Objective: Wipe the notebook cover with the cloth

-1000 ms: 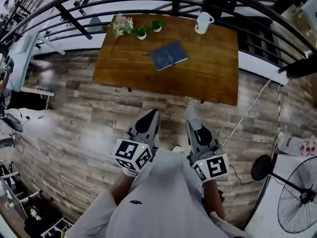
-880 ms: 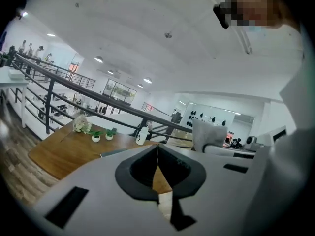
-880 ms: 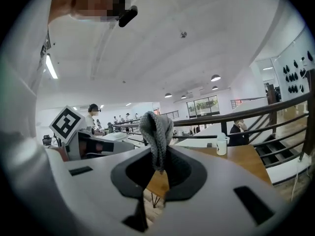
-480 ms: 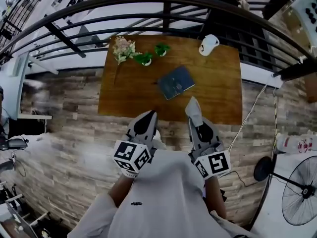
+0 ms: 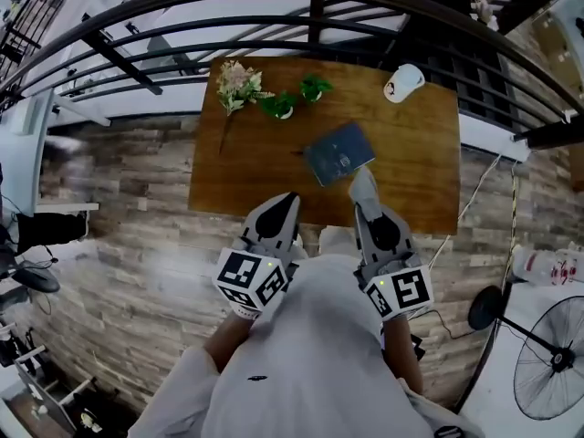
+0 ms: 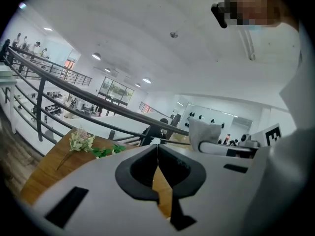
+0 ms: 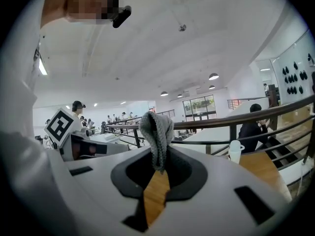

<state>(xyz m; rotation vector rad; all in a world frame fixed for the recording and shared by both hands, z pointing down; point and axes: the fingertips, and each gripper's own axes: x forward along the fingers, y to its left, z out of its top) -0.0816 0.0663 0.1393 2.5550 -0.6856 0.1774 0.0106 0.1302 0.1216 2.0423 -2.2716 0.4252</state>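
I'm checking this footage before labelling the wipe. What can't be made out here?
Notebook: cover print too small in the head view; neither claw view shows it.
Cloth: lower end hidden inside the right claw, right claw view.
Mug: marking too small, head view.

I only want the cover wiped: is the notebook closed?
Closed: the notebook lies flat on the wooden table, only its dark blue cover showing.
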